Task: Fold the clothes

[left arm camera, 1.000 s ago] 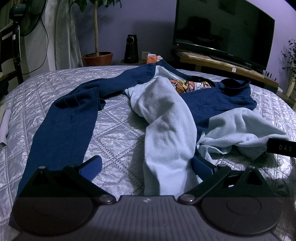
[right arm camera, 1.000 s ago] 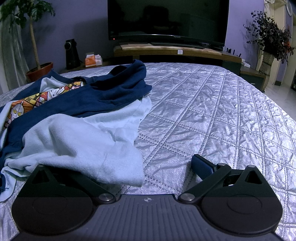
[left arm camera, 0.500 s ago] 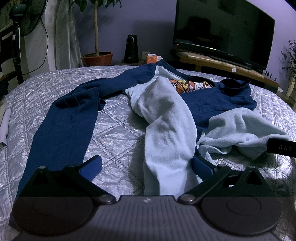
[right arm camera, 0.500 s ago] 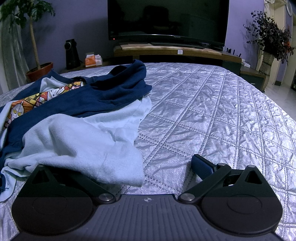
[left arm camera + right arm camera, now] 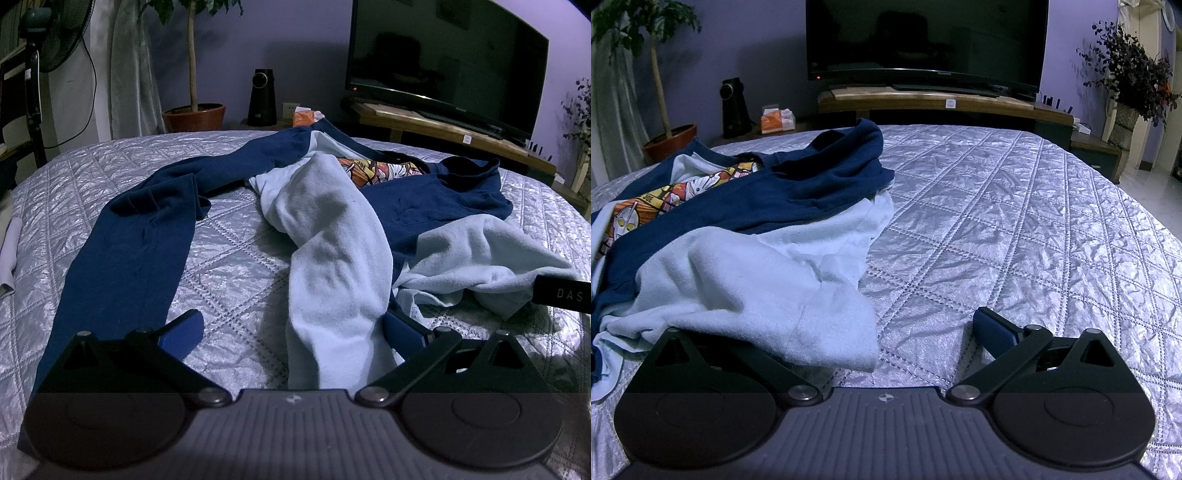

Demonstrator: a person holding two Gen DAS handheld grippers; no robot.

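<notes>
Two views, and neither shows any change over the last second: the cloth lies as it did and your claws sit where they were, so I judge the folding has not begun.

Left wrist view: your left claw (image 5: 291, 334) rests low over the bed (image 5: 229, 258) with its blue fingertips (image 5: 183, 332) spread wide. The pale blue sleeve (image 5: 332, 266) of the crumpled top (image 5: 424, 206) runs down between them and lies against the right-hand pad, but nothing is pinched. A dark blue sleeve (image 5: 129, 251) trails off to the left across the quilt. The printed chest panel (image 5: 380, 171) shows at the far side of the heap.

Right wrist view: your right claw (image 5: 849, 338) is also spread apart and holds nothing. Its right fingertip (image 5: 993, 330) sits on bare quilt (image 5: 1015, 229); the left one is hidden under the pale blue hem (image 5: 768, 295), which drapes over that side of the tool. The garment occupies the left half of the bed here, bunched and partly inside out.

Before any fold you will likely need to straighten the sleeves and spread the body flat.
</notes>
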